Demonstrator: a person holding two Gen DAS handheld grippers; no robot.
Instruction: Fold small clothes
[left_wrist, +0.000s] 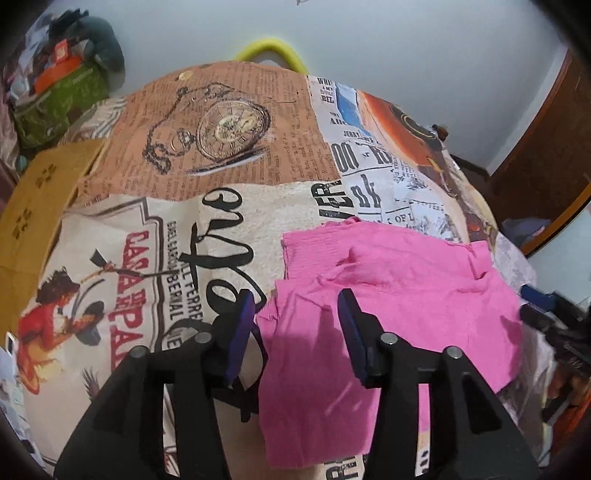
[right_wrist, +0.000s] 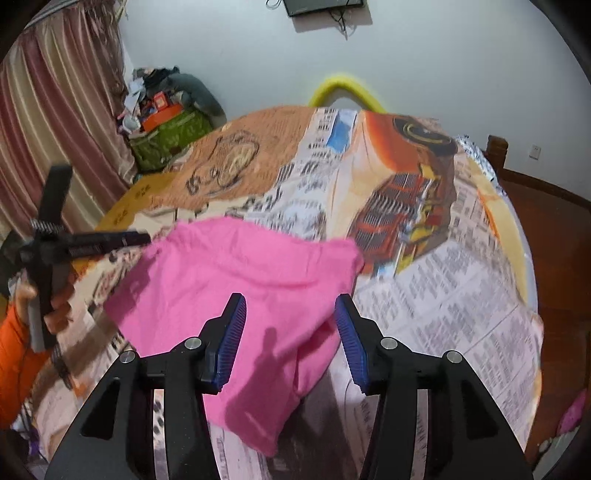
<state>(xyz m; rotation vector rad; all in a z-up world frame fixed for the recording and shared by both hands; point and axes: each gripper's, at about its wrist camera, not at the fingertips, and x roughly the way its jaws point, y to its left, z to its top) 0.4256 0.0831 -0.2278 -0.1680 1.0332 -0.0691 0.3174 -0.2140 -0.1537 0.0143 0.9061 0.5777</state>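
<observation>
On the collage-print table (left_wrist: 221, 155), pink shorts (left_wrist: 388, 302) lie spread flat for folding, with left tool (left_wrist: 295, 314) and right tool (right_wrist: 290, 321) both released, poised above the near edge.

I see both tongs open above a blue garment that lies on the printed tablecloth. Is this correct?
Not quite: the garment is pink, not blue; only the pads of the tongs are blue. Both wrist views show this. The rest holds: left tongs and right tongs are open, over the printed tablecloth.
</observation>
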